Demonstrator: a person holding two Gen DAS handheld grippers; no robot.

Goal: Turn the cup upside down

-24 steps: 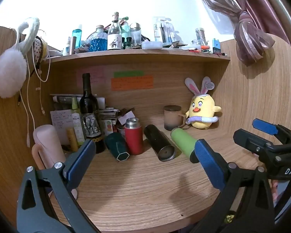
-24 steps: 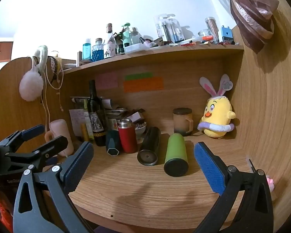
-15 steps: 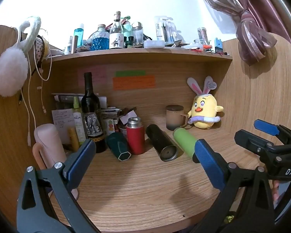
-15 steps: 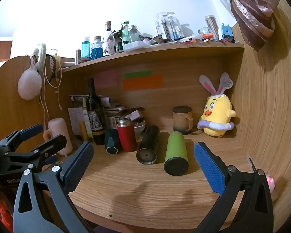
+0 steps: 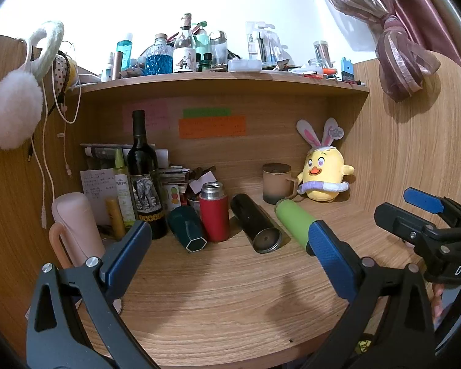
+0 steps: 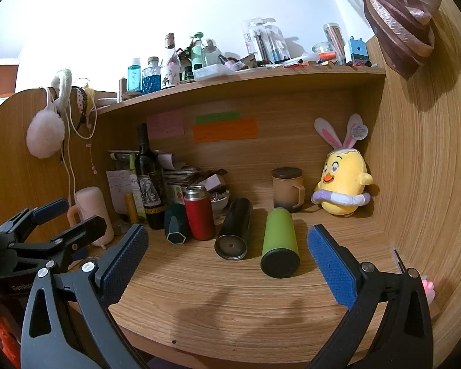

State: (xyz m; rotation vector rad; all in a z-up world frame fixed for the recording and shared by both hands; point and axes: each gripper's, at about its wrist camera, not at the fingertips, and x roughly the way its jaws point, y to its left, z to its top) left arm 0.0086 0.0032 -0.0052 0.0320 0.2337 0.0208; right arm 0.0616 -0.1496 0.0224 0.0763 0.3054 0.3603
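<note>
Several cups sit on the wooden desk (image 5: 218, 295). A green cup (image 5: 292, 223) (image 6: 279, 244) and a black cup (image 5: 255, 223) (image 6: 233, 230) lie on their sides. A dark teal cup (image 5: 187, 230) (image 6: 175, 226) lies tipped, a red flask (image 5: 213, 212) (image 6: 199, 213) stands upright. A brown mug (image 5: 276, 183) (image 6: 287, 189) stands at the back. My left gripper (image 5: 227, 252) is open and empty, in front of the cups. My right gripper (image 6: 227, 253) is open and empty, also short of them; it also shows in the left wrist view (image 5: 415, 212).
A wine bottle (image 5: 144, 178), small bottles and papers crowd the back left. A pink cup (image 5: 76, 227) stands at the left. A yellow plush chick (image 5: 322, 175) sits at the back right. A cluttered shelf (image 5: 218, 80) hangs overhead; wooden walls close both sides.
Both grippers have drifted slightly; the view shifts a little. Both stay open and empty. No cup has moved.
</note>
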